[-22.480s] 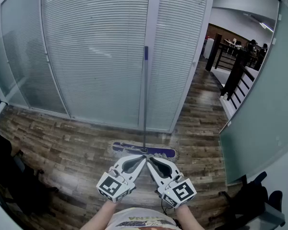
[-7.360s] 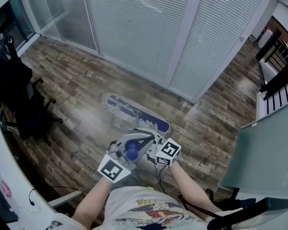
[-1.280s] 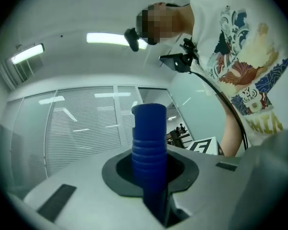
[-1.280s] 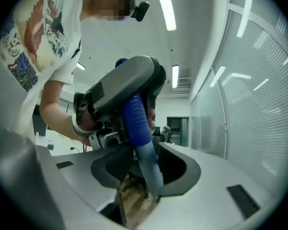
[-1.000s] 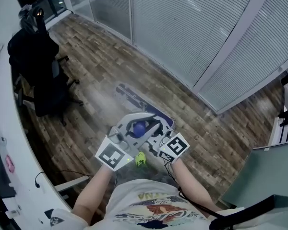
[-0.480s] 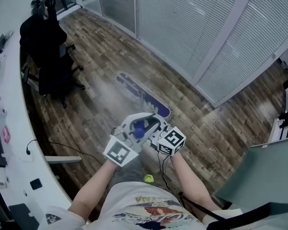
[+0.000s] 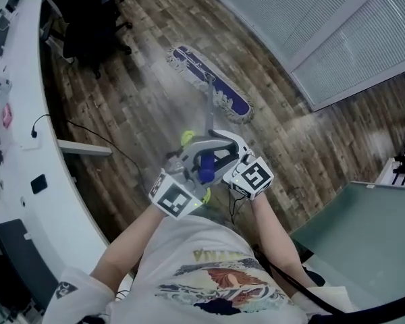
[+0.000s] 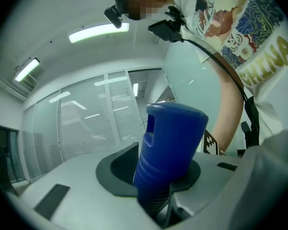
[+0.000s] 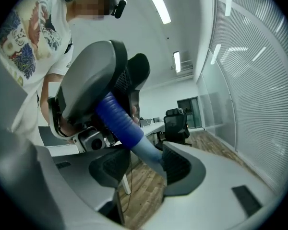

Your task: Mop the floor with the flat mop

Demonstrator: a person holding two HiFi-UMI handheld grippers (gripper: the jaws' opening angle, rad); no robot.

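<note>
The flat mop's blue head point(image 7: 209, 83) lies on the wood floor ahead of me, and its grey pole point(image 7: 208, 113) runs back to my hands. My left gripper point(image 7: 204, 155) is shut on the blue handle grip point(image 7: 204, 169). In the left gripper view point(image 8: 165, 195) the blue grip point(image 8: 170, 147) fills the gap between the pads; these jaws have just been opening a little. My right gripper point(image 7: 221, 166) sits beside it. In the right gripper view point(image 9: 141, 169) the pole point(image 9: 149, 152) leans on one pad, apart from the other; these jaws have been opening too.
A white curved desk point(image 7: 27, 147) runs down the left with a black office chair point(image 7: 88, 25) behind it. A cable point(image 7: 108, 144) trails over the floor. Blinds behind glass point(image 7: 324, 25) close the far side, and a green glass panel point(image 7: 351, 228) stands at the right. My yellow-green shoe point(image 7: 187, 138) shows beneath the grippers.
The mop head now lies farther from my hands, with a stretch of pole showing between. Both grippers have come back and lower with the handle, and the desk is closer on the left.
</note>
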